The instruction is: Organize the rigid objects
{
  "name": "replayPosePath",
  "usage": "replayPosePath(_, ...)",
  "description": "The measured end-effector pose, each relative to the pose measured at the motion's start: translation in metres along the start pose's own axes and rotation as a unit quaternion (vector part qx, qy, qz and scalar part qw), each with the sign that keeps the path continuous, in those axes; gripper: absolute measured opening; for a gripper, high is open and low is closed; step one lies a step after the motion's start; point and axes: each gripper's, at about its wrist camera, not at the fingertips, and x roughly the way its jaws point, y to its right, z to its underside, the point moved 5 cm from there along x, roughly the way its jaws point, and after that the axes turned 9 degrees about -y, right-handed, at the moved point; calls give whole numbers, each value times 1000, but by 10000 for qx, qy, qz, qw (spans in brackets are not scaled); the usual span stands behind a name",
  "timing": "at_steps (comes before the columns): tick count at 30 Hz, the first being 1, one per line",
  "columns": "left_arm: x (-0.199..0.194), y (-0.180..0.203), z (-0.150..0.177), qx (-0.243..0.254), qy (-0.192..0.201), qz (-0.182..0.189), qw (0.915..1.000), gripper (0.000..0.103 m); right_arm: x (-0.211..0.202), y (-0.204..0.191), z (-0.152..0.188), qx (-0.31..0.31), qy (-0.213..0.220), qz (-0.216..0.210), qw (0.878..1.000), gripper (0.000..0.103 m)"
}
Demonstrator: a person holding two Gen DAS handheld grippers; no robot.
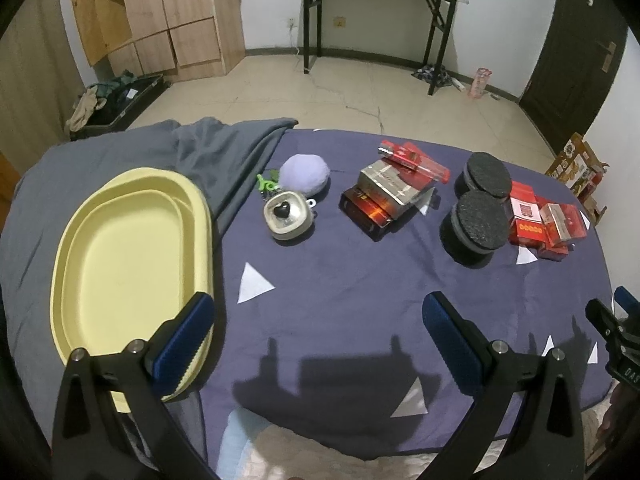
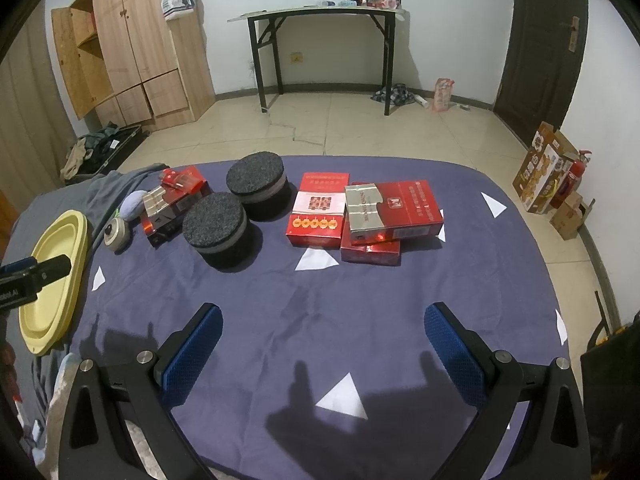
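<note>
Two hand-held grippers hover above a bed covered by a navy sheet [image 1: 340, 272] printed with white triangles. The left gripper [image 1: 318, 332] and the right gripper [image 2: 323, 344] both have their blue, dimpled pads spread wide and carry nothing.

Materials and shapes: a pale yellow oval tray [image 1: 132, 248], smooth and matte with a stepped rim, rests partly on a crumpled grey blanket [image 1: 120, 152] at the left of the bed; its long axis runs from the near edge toward the far side. Two short black cylinders [image 1: 476, 220] with coarse, felt-like tops and a grey band stand touching one another at mid-bed. To their right lies a pile of glossy red cigarette packs [image 2: 352, 216], rectangular, the topmost with a silver foil end and its long axis running left to right. To their left a second stack of red and silver boxes [image 1: 384, 196] carries a red translucent lighter [image 1: 416, 160] lying diagonally.

View differences: only the left wrist view clearly shows the rounded square case [image 1: 286, 214] with a black heart on its face, the lilac fuzzy ball [image 1: 306, 174] and a small green clip [image 1: 266, 184] beside it. Only the right wrist view shows the printing on the flat red pack and a fire extinguisher [image 2: 572, 180] on the floor.
</note>
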Motion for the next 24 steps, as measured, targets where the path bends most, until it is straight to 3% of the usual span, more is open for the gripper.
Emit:
replayPosePath(7,2,-11,1,-107,-139,-104,9998,103,0,5,-2,82,-24,-67,9999,103)
replayPosePath(14,-13,-7,7,-12,70,-203,9998,103,-2,13,8,272,-107,-50,9996,103)
replayPosePath(24,-24,-15,13,-145,81,-125,9998,103,-16,25,19,448,-173,5,9988,103)
